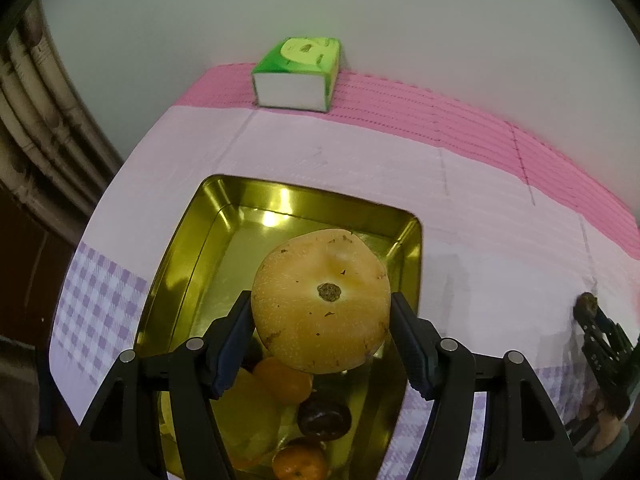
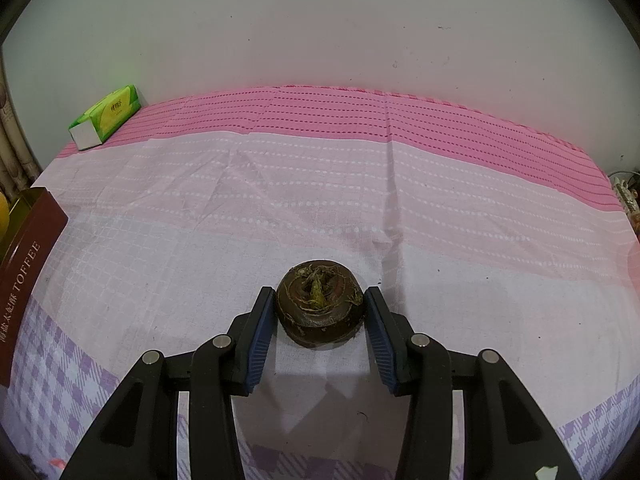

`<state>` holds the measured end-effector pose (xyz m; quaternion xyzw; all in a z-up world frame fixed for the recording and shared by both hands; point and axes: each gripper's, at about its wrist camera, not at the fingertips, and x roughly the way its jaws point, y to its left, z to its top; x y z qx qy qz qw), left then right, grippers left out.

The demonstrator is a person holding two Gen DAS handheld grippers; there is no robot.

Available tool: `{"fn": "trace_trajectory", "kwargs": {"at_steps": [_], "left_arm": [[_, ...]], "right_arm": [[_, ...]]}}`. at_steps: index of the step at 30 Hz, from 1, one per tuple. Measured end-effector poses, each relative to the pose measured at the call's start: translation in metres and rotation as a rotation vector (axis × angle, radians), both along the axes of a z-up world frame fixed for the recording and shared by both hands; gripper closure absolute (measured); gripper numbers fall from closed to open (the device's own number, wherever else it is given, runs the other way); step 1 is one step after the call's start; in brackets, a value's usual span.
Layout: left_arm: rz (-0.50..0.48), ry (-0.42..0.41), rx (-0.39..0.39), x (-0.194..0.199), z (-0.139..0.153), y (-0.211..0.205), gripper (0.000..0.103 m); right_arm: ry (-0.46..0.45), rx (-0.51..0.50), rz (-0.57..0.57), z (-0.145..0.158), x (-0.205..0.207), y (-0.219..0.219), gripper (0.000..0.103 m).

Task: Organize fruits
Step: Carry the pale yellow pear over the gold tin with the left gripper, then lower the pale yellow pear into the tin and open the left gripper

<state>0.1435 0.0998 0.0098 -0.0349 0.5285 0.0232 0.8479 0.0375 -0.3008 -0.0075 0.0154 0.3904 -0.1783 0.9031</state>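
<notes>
Tissue pack (image 1: pixel 298 76): green, at the worktop's far left corner, on the deep pink band of the cloth (image 2: pixel 320 184).
Tin (image 1: pixel 208 264): gold inside, near the worktop's left edge; its dark red side reads TOFFEE in your right wrist view.
Fruit in the tin: two small oranges (image 1: pixel 286 380), a dark round fruit (image 1: pixel 324 420) and pale yellow pieces, all at the near end.
Left hand-held gripper (image 1: pixel 322 316): your jaws are clamped on a round yellow-brown pear (image 1: pixel 320 300), held above the tin's near half, its dark blossom end facing the camera.
Right hand-held gripper (image 2: pixel 320 312): narrow, a pad against each side of a dark brown water chestnut (image 2: pixel 320 304) sitting on the cloth, right of the tin, toward the near edge.
</notes>
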Motion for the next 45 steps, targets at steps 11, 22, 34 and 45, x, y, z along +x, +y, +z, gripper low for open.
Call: {"fn": "trace_trajectory", "kwargs": {"at_steps": [11, 22, 34, 45], "left_arm": [[0.019, 0.04, 0.005, 0.005, -0.018, 0.009, 0.036], [0.028, 0.054, 0.022, 0.011, -0.028, 0.014, 0.036], [0.041, 0.057, 0.002, 0.012, -0.03, 0.021, 0.036], [0.054, 0.056, -0.015, 0.012, -0.029, 0.027, 0.036]], "right_arm": [[0.0, -0.001, 0.0, 0.0, 0.0, 0.0, 0.06], [0.0, -0.002, 0.0, 0.0, 0.0, 0.0, 0.06], [0.001, -0.003, -0.001, 0.0, 0.0, 0.0, 0.06], [0.001, -0.004, 0.0, 0.001, 0.001, 0.0, 0.06]]}}
